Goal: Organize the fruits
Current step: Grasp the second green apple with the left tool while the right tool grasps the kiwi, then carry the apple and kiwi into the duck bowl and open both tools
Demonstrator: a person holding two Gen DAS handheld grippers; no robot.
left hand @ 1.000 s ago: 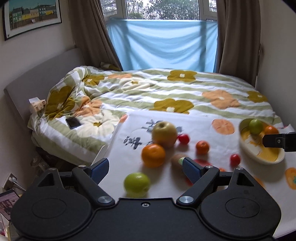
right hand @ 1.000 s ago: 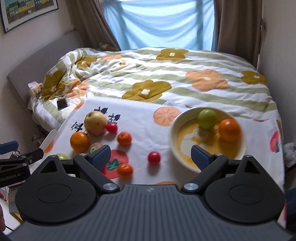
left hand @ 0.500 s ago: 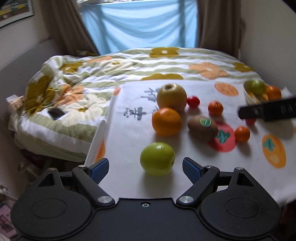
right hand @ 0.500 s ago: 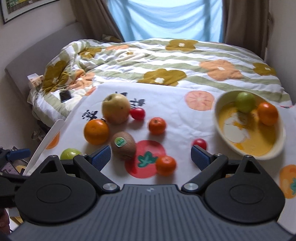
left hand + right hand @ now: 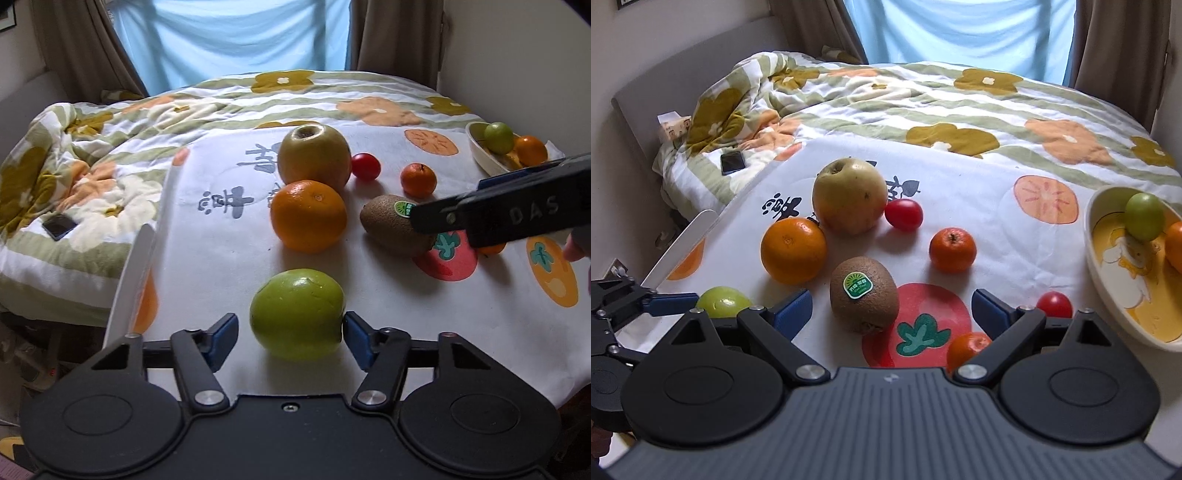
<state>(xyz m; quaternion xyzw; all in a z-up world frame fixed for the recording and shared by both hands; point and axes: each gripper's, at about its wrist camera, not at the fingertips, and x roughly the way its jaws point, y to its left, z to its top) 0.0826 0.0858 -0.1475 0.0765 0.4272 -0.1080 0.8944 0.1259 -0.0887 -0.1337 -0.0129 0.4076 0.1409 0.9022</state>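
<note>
A bed (image 5: 960, 110) fills the room, covered by a quilt (image 5: 258, 99) with green stripes and big ochre and orange flowers. Behind it a window is covered with pale blue cloth (image 5: 236, 37), with brown curtains (image 5: 395, 37) at both sides. The walls are cream. A grey headboard (image 5: 683, 66) stands at the left, and a dark phone (image 5: 732, 161) lies on the quilt.

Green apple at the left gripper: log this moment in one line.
left gripper open, straddling green apple | right gripper open, nearing kiwi | bowl holds two fruits
</note>
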